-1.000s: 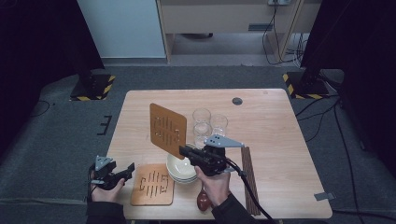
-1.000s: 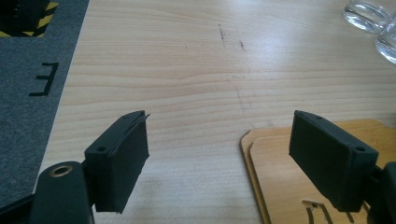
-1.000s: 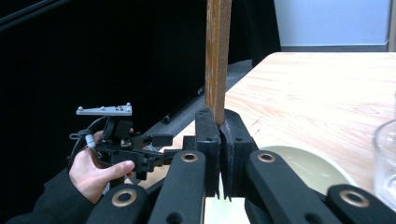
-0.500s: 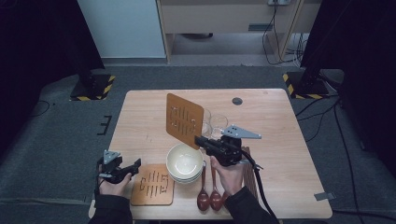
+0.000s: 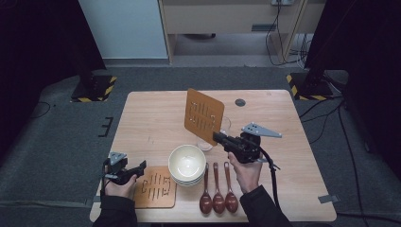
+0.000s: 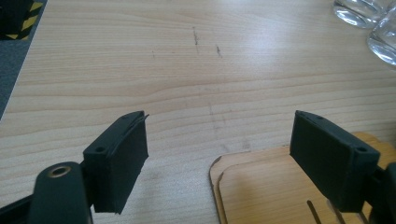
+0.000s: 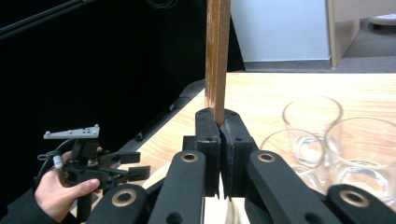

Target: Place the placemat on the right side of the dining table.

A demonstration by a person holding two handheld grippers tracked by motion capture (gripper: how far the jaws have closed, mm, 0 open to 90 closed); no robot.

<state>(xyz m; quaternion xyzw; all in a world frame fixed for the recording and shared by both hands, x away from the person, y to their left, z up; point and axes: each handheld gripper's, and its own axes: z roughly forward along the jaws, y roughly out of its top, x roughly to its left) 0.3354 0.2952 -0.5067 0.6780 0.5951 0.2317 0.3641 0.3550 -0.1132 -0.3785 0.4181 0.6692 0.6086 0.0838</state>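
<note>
My right gripper is shut on the lower edge of a slotted wooden coaster and holds it upright above the table, in front of the glasses. In the right gripper view the coaster rises edge-on from my closed right gripper. My left gripper stands open low at the table's front left, beside a flat stack of wooden coasters. In the left gripper view the wide-apart fingertips of my left gripper hold nothing, with the stack's corner under the right jaw.
A stack of cream bowls sits near the front centre. Three brown spoons lie to its right, beside my right forearm. Clear glasses stand mid-table. A small black disc lies near the far edge.
My right gripper has carried the upright coaster to the right and a little farther from the front edge, uncovering the bowls and spoons. The left gripper has stayed by the coaster stack.
</note>
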